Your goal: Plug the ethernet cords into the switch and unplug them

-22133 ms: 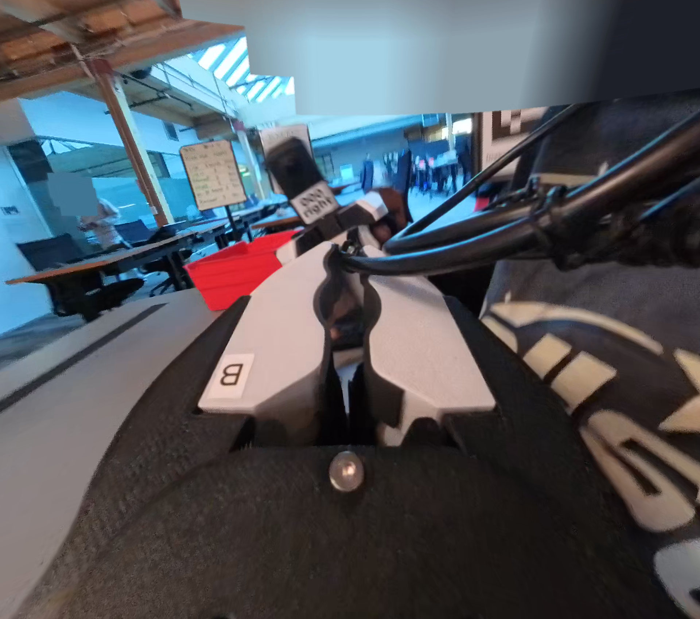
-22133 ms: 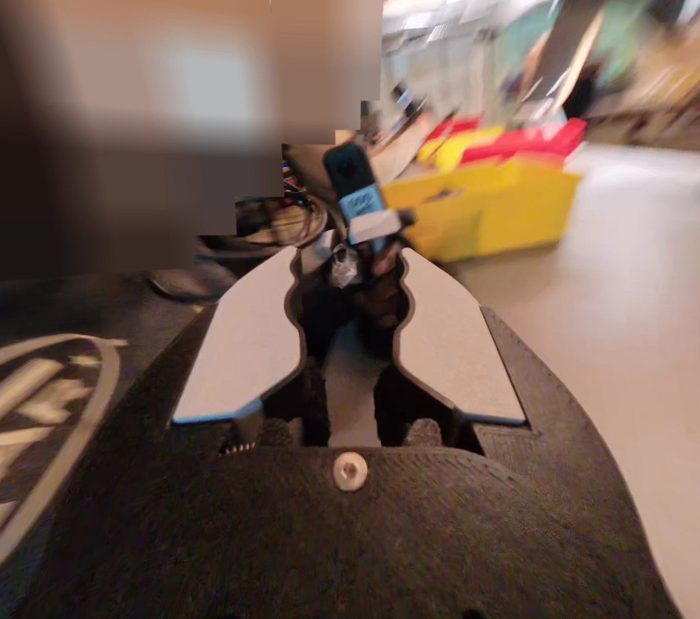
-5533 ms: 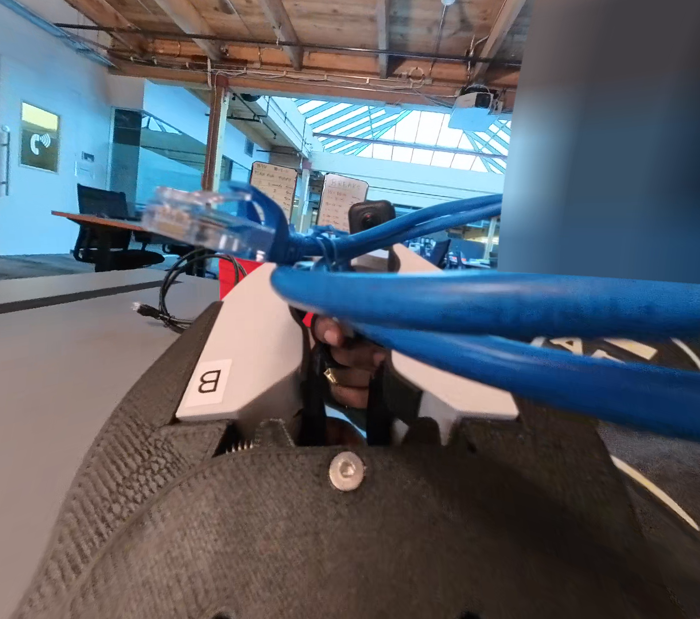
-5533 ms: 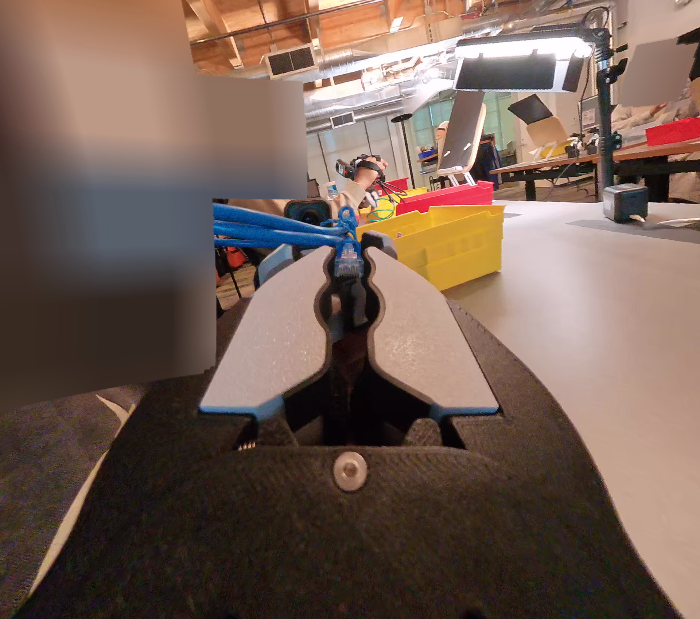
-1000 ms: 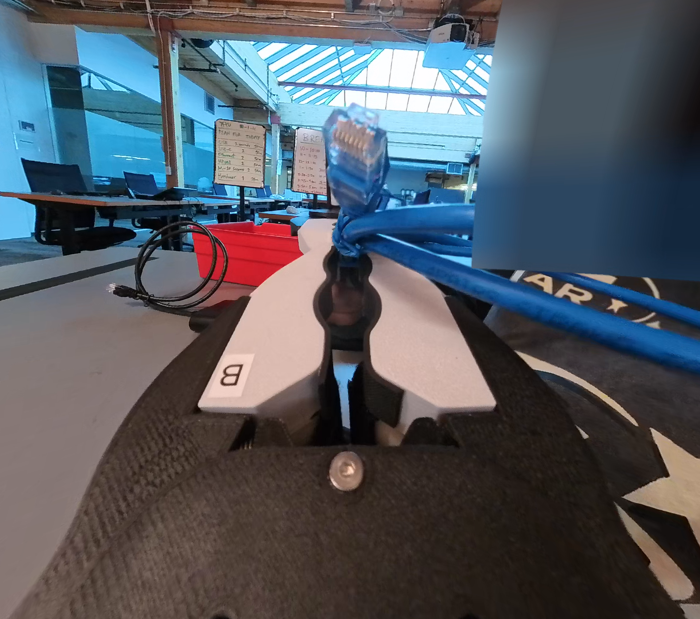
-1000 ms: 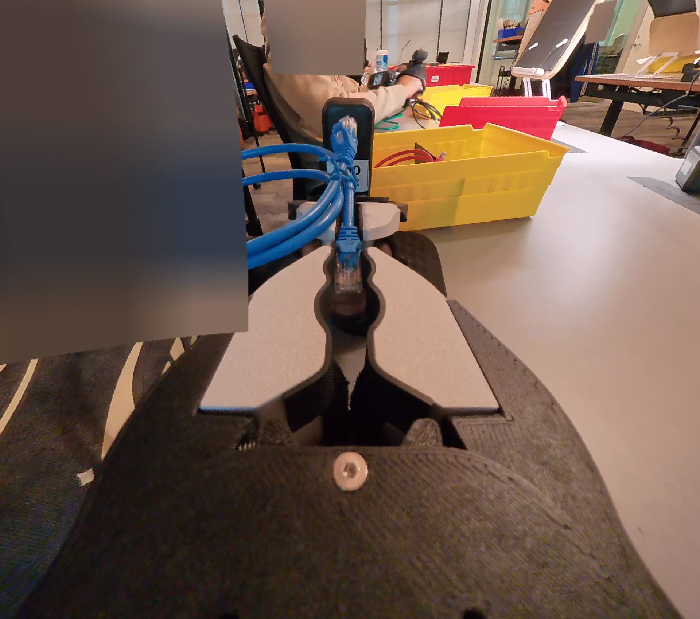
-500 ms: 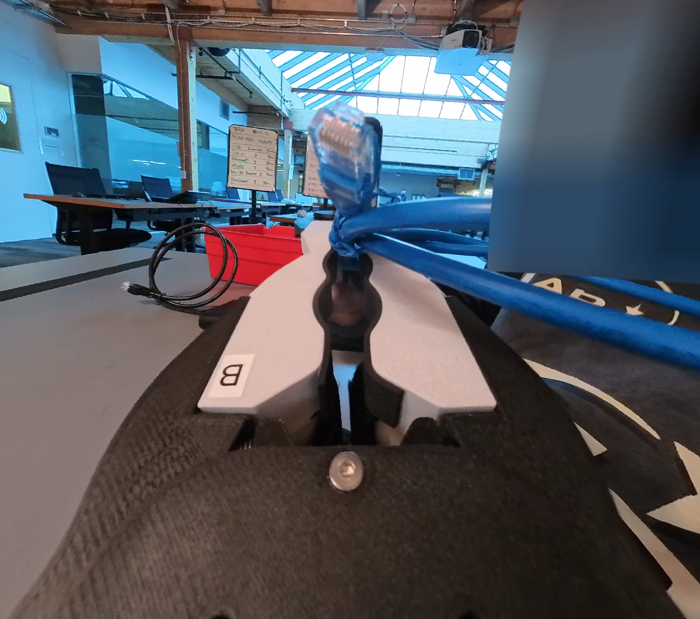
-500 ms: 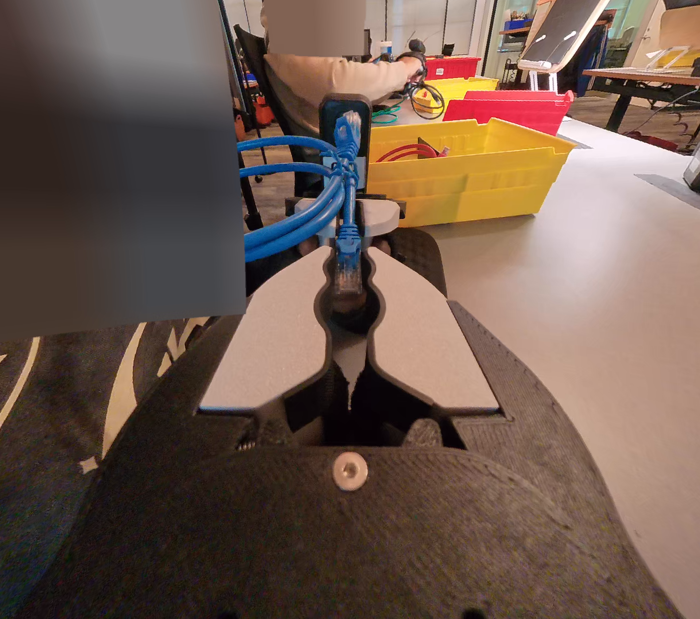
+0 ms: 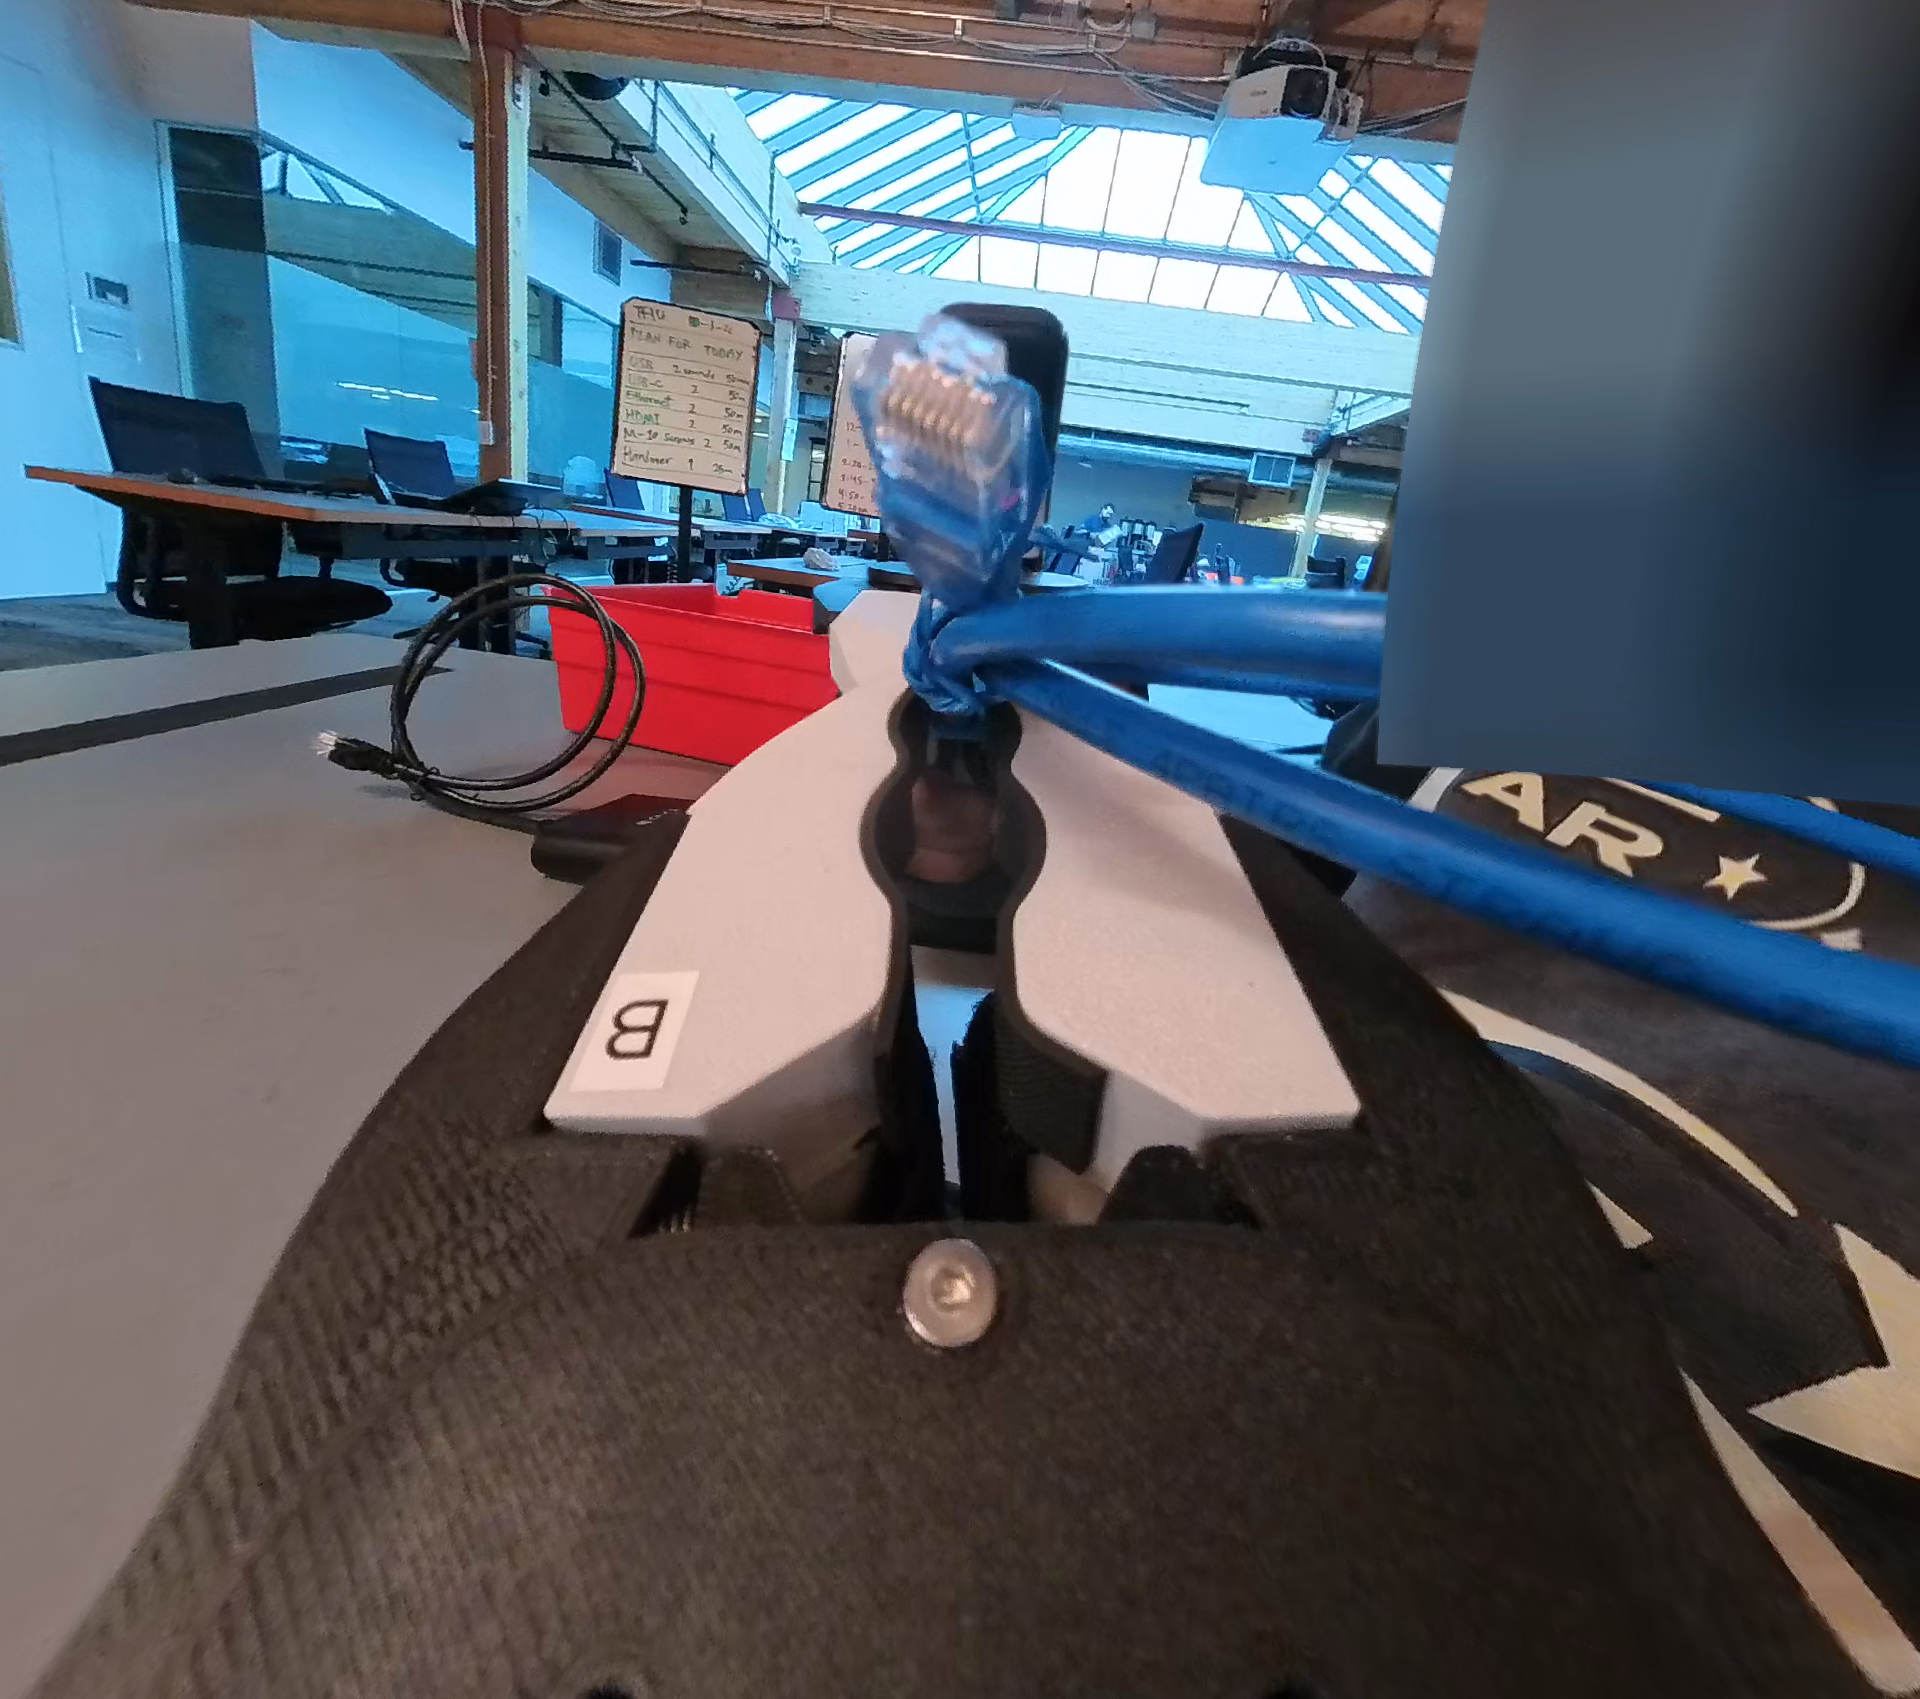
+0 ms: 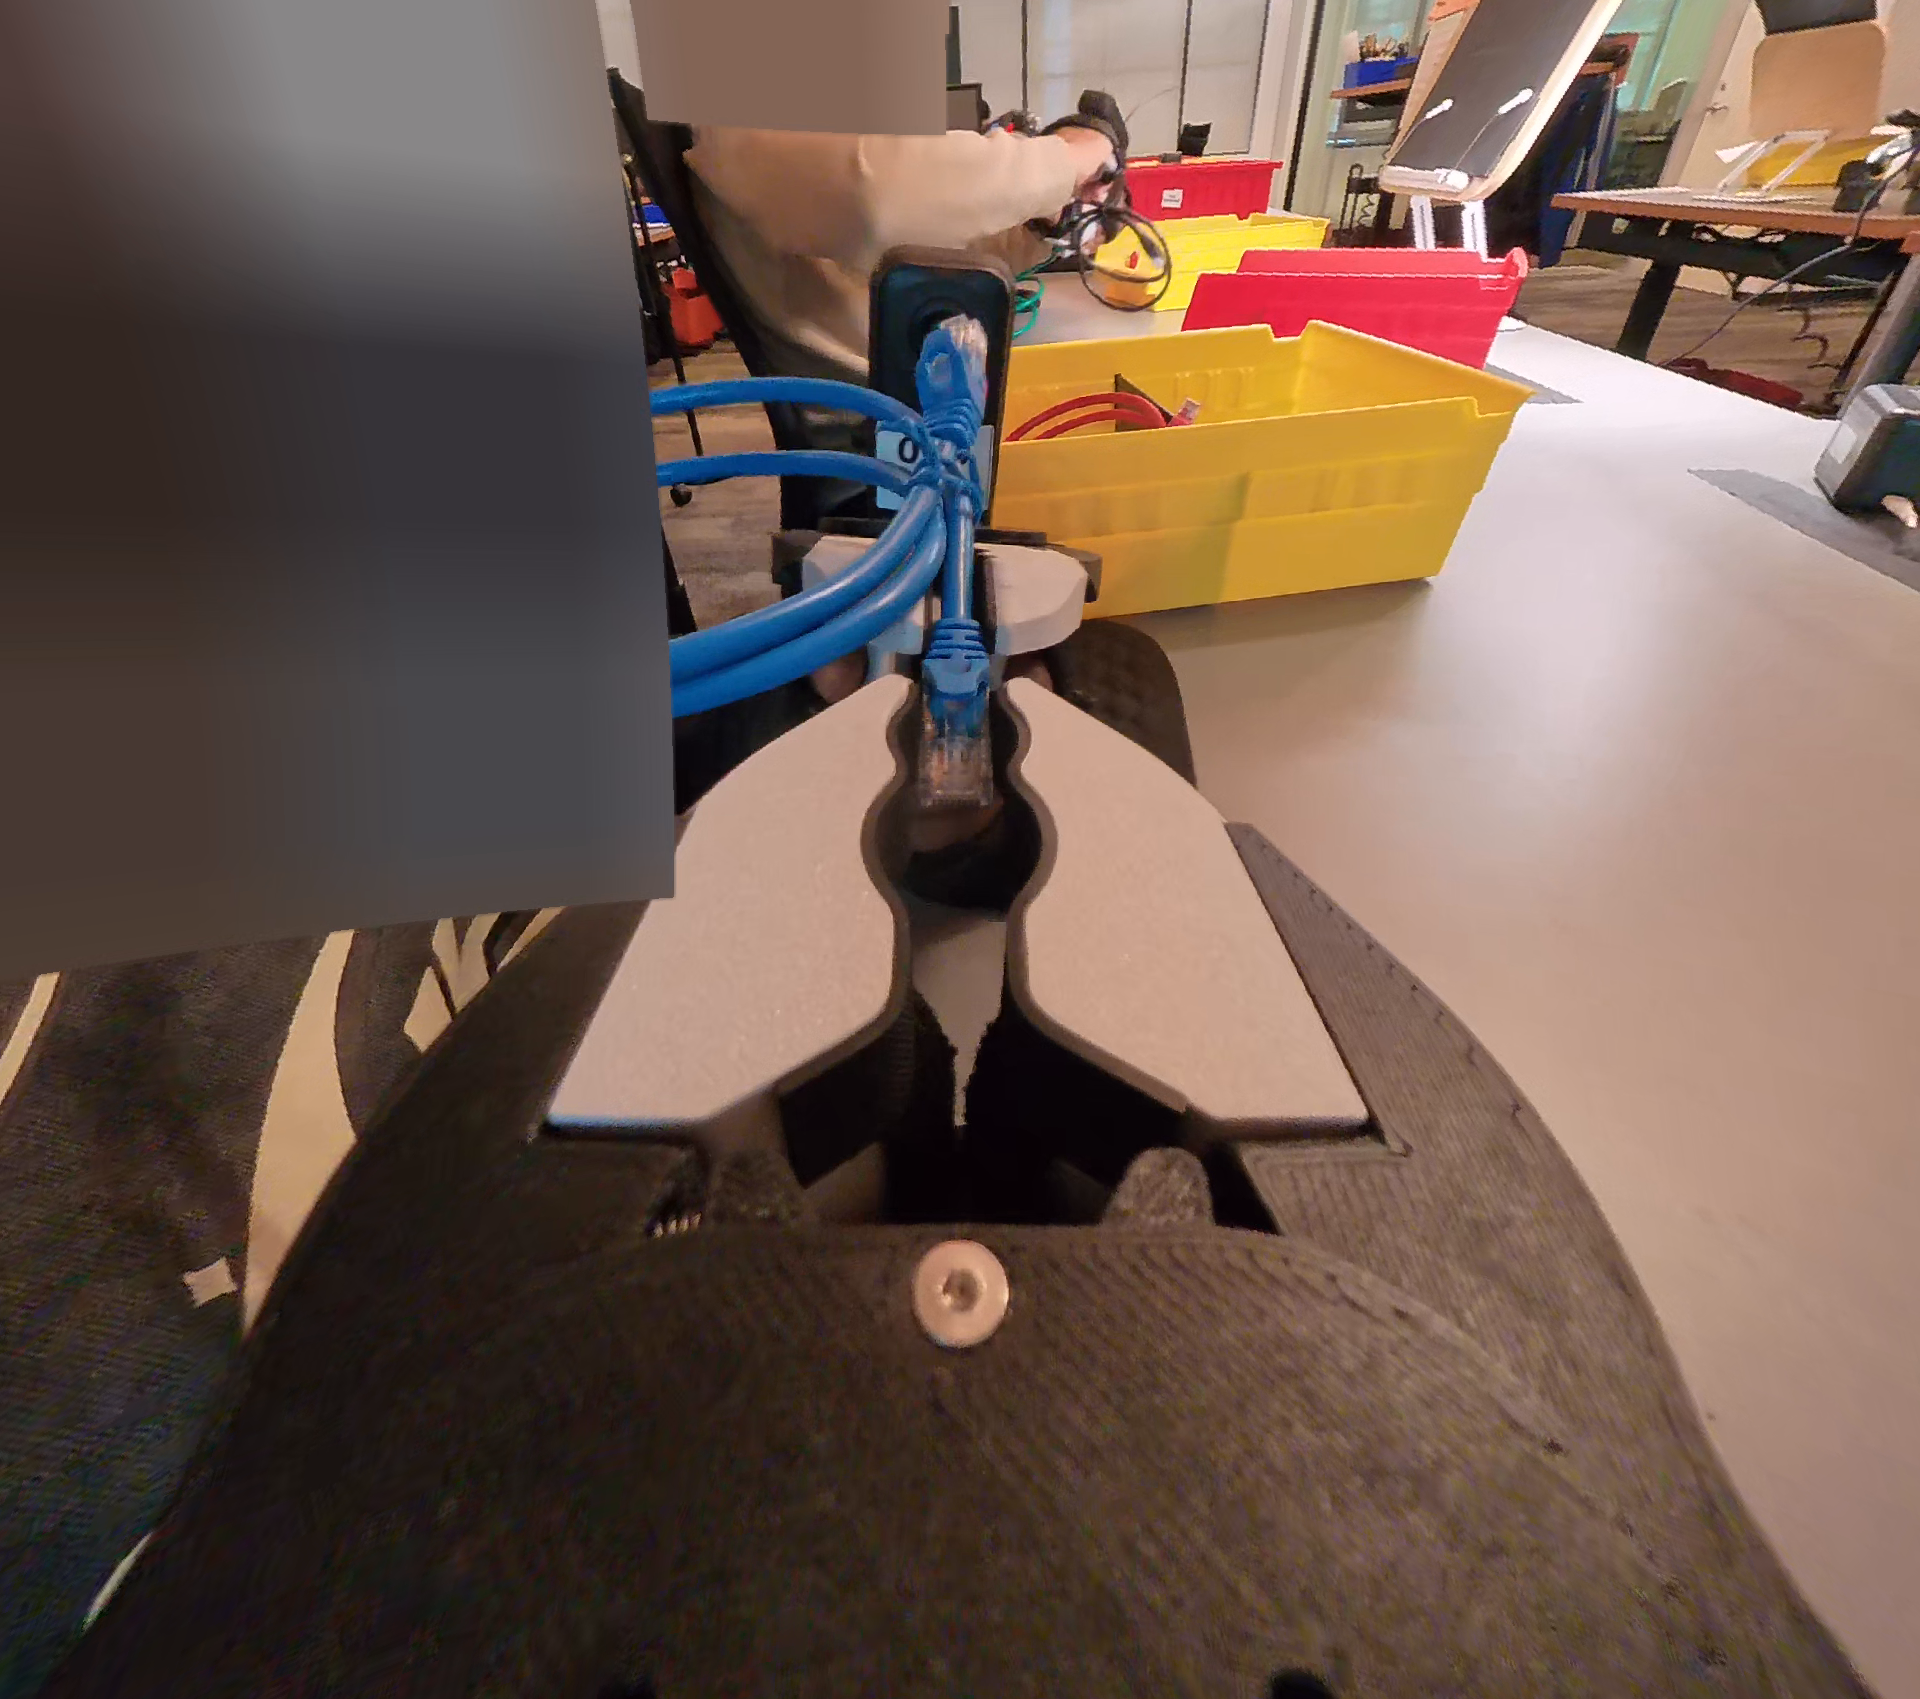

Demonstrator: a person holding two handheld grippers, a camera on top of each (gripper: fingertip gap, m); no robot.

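Both tongs face each other over the grey desk (image 10: 1558, 818), each clenched on the bundled blue ethernet cord (image 9: 1455, 880): the left tongs (image 9: 951, 704) pinch the bundle's tie just below one upright clear plug (image 9: 951, 454), the right tongs (image 10: 956, 714) grip the other plug (image 10: 951, 750). One yellow bin (image 10: 1247, 486) sits beyond

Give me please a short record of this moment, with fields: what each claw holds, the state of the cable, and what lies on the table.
left claw: shut on the blue ethernet cable, near its tied bundle
right claw: shut on one plug of the same cable
other plug: free, sticking up above the left claw
cable state: coiled and tied
switch: not in view
table: yellow bin; red bin; black cable coil
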